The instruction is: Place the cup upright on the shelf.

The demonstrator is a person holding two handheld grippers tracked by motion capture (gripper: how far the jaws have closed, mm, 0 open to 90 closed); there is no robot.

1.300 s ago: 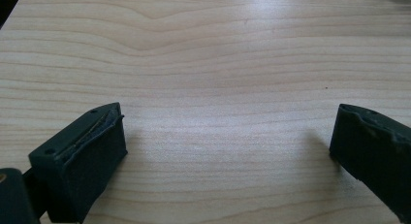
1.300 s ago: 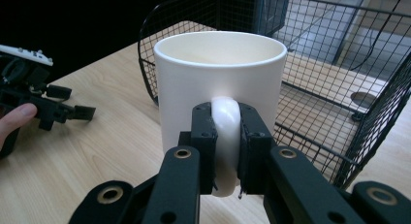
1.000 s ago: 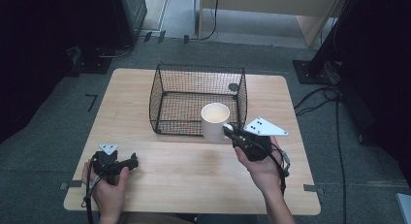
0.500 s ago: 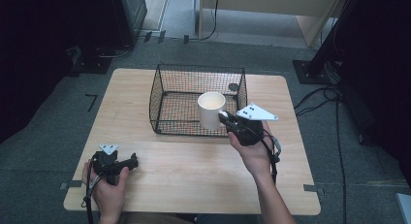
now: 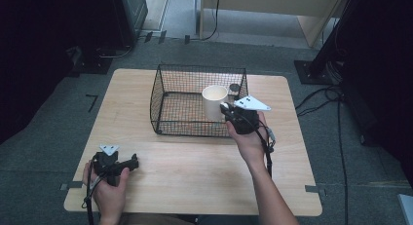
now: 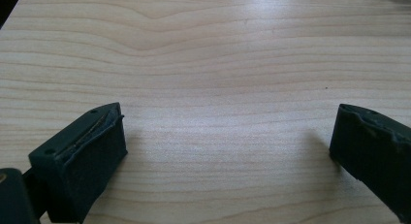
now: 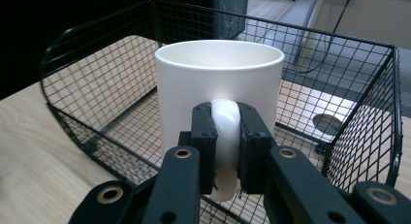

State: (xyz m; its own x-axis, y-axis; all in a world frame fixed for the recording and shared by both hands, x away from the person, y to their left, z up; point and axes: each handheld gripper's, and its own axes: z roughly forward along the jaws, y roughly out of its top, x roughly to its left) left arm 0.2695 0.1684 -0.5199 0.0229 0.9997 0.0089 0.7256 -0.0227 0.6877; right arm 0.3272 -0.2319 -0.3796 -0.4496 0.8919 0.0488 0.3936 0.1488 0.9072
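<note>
Over basket (image 7: 72, 44), mug (image 7: 218, 83) handle hidden by right tool (image 7: 226, 151)

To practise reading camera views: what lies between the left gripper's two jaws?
Nothing but bare wooden table. In the left gripper view the left gripper is open, its jaws standing wide apart over plain wood grain.

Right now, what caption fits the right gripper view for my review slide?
Right tongs clamp the handle of a white mug, holding it over a black wire basket on a wooden table.
</note>
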